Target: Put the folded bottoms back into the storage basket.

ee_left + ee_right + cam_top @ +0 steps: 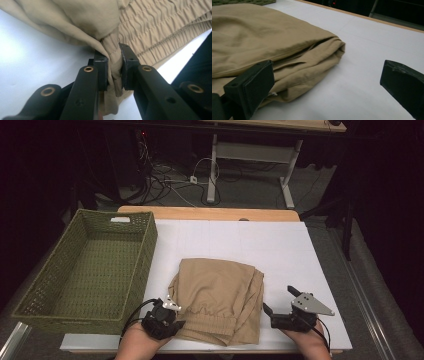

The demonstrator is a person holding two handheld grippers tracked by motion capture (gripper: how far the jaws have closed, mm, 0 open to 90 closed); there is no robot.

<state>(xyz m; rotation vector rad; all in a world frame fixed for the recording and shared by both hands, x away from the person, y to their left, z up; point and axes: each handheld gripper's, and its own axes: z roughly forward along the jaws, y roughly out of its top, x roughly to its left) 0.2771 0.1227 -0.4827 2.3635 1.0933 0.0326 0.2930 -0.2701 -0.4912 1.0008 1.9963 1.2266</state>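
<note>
Fabric of the folded tan shorts (217,297) is clamped by the left gripper (115,66) at their near-left corner; the right gripper (327,85) is held wide apart beside their right edge.

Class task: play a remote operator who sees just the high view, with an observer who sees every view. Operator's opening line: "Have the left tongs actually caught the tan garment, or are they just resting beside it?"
Observer: Caught. In the left gripper view, the left tongs pinch a gathered fold of the tan garment between both jaws.
Operator: Which part of it is that?
Observer: A stitched edge next to the ruched elastic waistband.
Operator: And the right tongs?
Observer: The right tongs stand wide open; the garment's folded corner lies between the jaws, nearer one of them, with the white table cover bare toward the other.
</note>
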